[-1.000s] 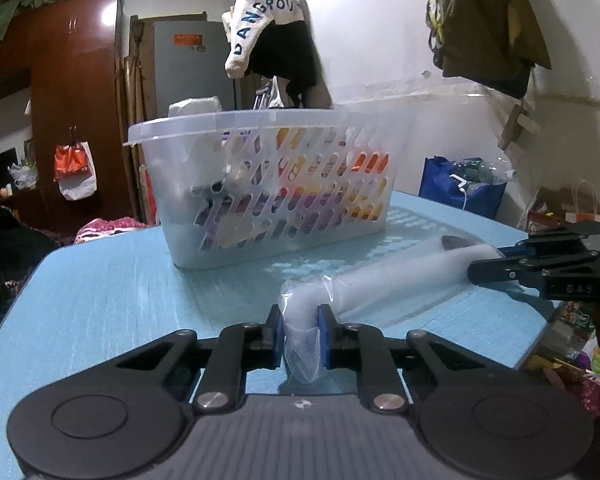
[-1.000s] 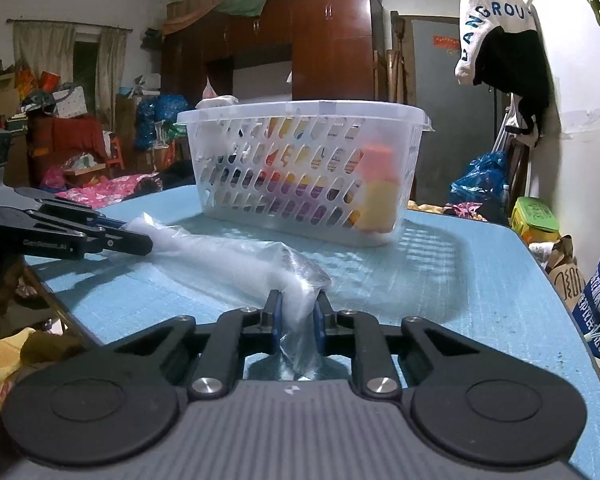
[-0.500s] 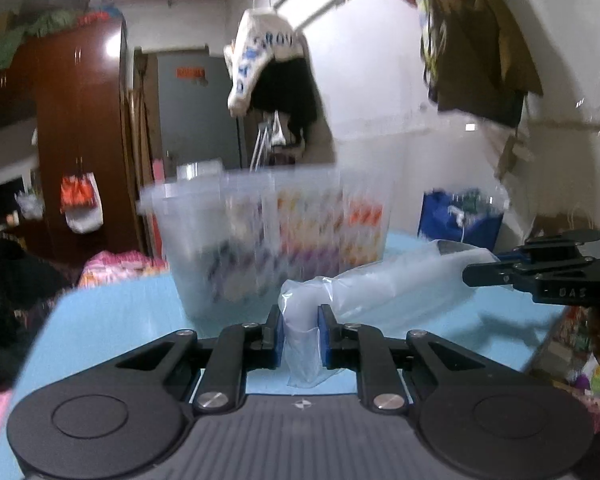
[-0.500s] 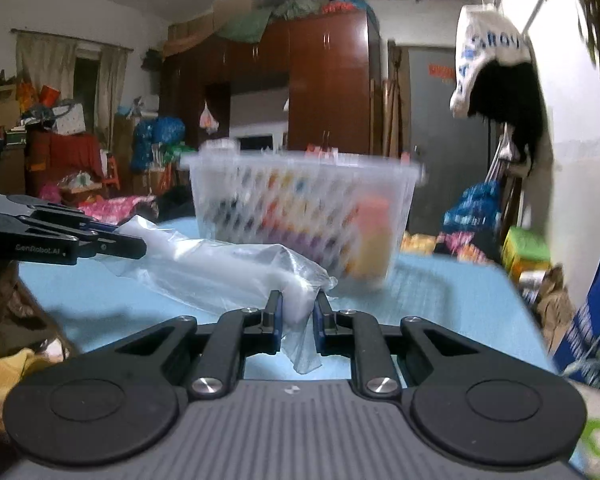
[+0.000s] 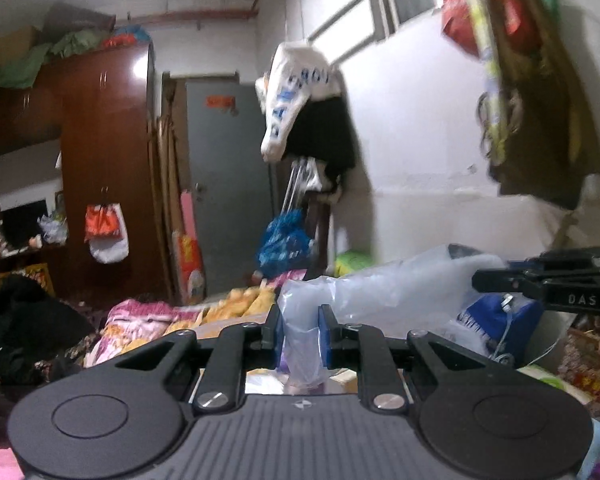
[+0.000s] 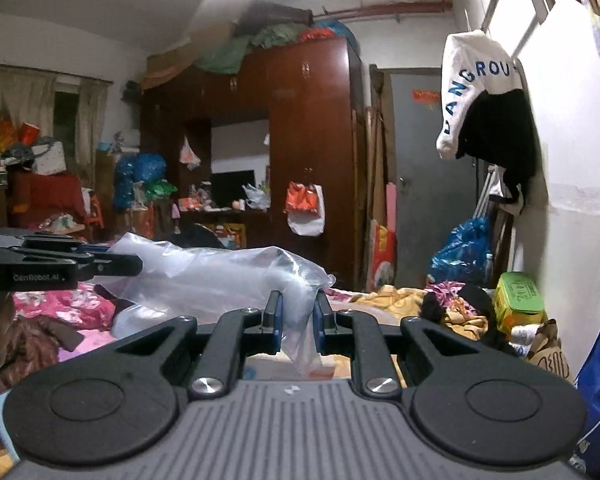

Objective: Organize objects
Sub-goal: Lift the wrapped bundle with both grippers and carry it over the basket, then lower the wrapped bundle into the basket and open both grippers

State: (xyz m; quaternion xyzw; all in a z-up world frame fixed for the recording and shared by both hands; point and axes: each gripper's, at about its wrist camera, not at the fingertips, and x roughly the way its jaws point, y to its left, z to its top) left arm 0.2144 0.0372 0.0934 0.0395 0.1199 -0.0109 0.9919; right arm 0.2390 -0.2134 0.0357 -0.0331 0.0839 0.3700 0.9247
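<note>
Plastic bag (image 5: 396,288): a clear, thin film bag, crumpled and creased, is seen stretched roughly level between the two grippers, with both ends gathered into bunches. A milky, bluish sheen is shown where the film is folded over itself; the room behind is dimly visible through the single layers.

Left gripper (image 5: 302,340): its blue-padded jaws are pressed together on one bunched end of the bag; a short tail of film is left hanging below the pads.

Right gripper (image 6: 298,322): its jaws are likewise pinched on the other bunched end, with a loose flap of film drooping beneath them.

Bag relative to the left gripper: from the pads the bag is carried ahead and to the right, where its far end is met by the dark fingers of the other tool (image 5: 548,284).

Bag relative to the right gripper: from the pads the film is spread ahead and to the left, up to the black fingers of the other tool (image 6: 60,266).

Contents: whether anything is inside the bag cannot be told.

Beyond the tools: a brown wardrobe (image 6: 300,152), a grey door (image 5: 228,184) and a white garment (image 6: 472,88) hung on the wall are seen ahead of both grippers.
</note>
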